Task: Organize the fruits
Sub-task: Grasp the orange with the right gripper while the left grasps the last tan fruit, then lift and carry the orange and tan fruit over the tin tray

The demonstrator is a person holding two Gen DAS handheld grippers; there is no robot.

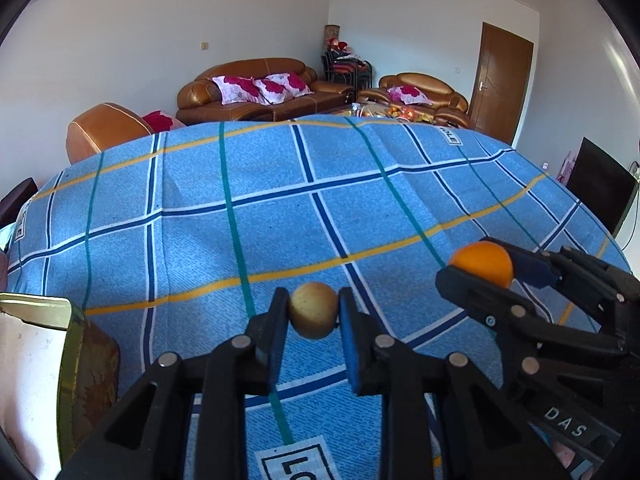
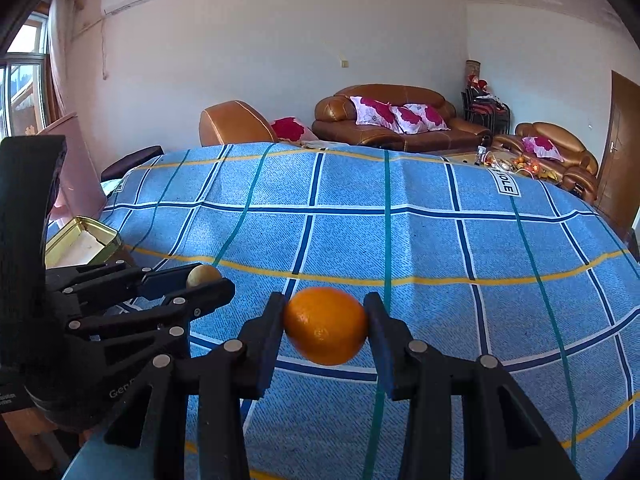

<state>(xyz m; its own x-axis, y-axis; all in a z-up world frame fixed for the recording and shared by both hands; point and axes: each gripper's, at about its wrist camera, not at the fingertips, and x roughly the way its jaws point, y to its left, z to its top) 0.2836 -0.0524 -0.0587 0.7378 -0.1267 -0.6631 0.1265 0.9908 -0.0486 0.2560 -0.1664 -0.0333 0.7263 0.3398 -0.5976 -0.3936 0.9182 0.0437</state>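
My left gripper (image 1: 314, 310) is shut on a small yellow-brown fruit (image 1: 313, 311) and holds it above the blue checked tablecloth (image 1: 280, 208). My right gripper (image 2: 326, 326) is shut on an orange (image 2: 326, 326), also held above the cloth. In the left wrist view the right gripper (image 1: 478, 262) with the orange (image 1: 482, 264) is to the right and slightly ahead. In the right wrist view the left gripper (image 2: 202, 276) with the yellow-brown fruit (image 2: 203, 275) is at the left.
An open gold-rimmed tin box (image 1: 36, 364) sits at the table's left edge; it also shows in the right wrist view (image 2: 84, 238). Brown leather sofas (image 1: 256, 88) with floral cushions stand beyond the table. A dark screen (image 1: 600, 184) is at the right.
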